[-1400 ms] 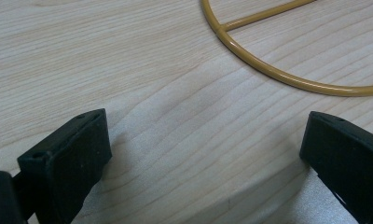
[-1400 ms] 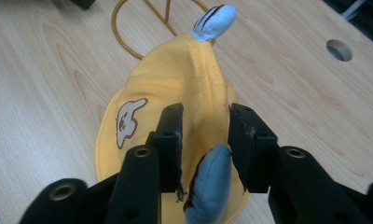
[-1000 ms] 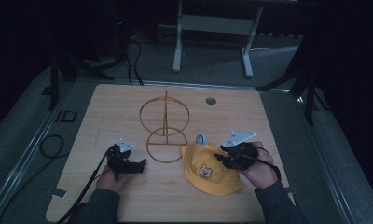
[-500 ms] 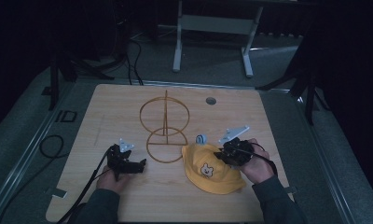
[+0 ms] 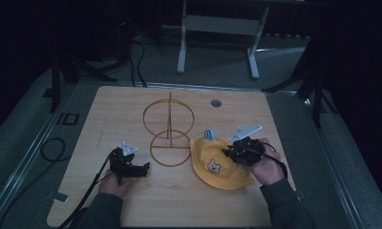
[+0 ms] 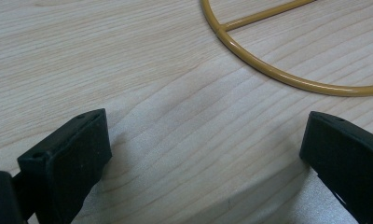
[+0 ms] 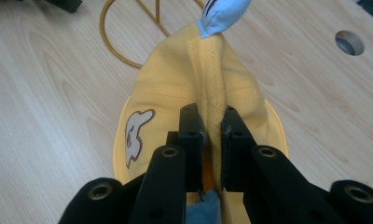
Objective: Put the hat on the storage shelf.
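Stand [image 5: 169, 130] beside hat [image 5: 217, 164] pinched by right tool [image 5: 231, 153]; left tool [image 5: 140, 168] gapes empty.

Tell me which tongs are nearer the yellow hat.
Right. The right tongs are shut on a fold of the yellow hat. The left tongs rest open on the table, apart from the hat, across the gold wire stand's base ring.

no readable text or numbers, yellow hat [image 5: 217, 164] bears a cartoon bear patch, no lettering
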`<state>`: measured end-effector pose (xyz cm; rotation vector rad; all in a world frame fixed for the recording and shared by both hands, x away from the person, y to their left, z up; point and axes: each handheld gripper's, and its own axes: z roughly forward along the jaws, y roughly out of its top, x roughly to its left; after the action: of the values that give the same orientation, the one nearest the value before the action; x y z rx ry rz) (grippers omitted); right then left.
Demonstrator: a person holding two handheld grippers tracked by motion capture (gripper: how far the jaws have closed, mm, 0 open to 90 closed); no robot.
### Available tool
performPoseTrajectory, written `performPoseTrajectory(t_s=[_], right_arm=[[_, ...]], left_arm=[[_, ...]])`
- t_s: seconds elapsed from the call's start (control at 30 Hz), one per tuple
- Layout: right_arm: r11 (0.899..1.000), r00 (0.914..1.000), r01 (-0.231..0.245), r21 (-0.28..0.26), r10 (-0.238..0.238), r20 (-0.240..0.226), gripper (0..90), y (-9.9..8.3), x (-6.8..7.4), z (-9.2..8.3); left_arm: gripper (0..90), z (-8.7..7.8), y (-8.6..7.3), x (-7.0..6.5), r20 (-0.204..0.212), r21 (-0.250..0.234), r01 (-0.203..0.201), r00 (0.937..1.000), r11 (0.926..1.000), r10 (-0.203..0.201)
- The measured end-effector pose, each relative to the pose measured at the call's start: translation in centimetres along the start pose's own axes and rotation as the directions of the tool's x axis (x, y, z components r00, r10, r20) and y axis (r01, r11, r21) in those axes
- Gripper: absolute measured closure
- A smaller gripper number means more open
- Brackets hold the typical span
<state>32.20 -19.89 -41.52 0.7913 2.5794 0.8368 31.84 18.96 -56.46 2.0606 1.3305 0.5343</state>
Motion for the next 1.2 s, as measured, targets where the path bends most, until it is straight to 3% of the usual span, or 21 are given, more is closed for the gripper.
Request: performPoseTrajectory(t_s=[0.47, 1.2], right_arm=[[0.999, 0.9986, -0.012, -0.032, 0.014, 0.051, 81.7, 0.8, -1.2, -0.9], [0.989, 0.9917, -0.08, -0.128, 0.092, 0.09, 81.8, 1.7, -3.3, -3.3]], left_arm=[[1.8, 0.0, 0.0, 0.0, 0.0, 0.0, 0.0, 1.0, 1.0, 0.0], [1.9, 0.0, 0.0, 0.0, 0.0, -0.001, 0.002, 1.0, 1.0, -0.002]])
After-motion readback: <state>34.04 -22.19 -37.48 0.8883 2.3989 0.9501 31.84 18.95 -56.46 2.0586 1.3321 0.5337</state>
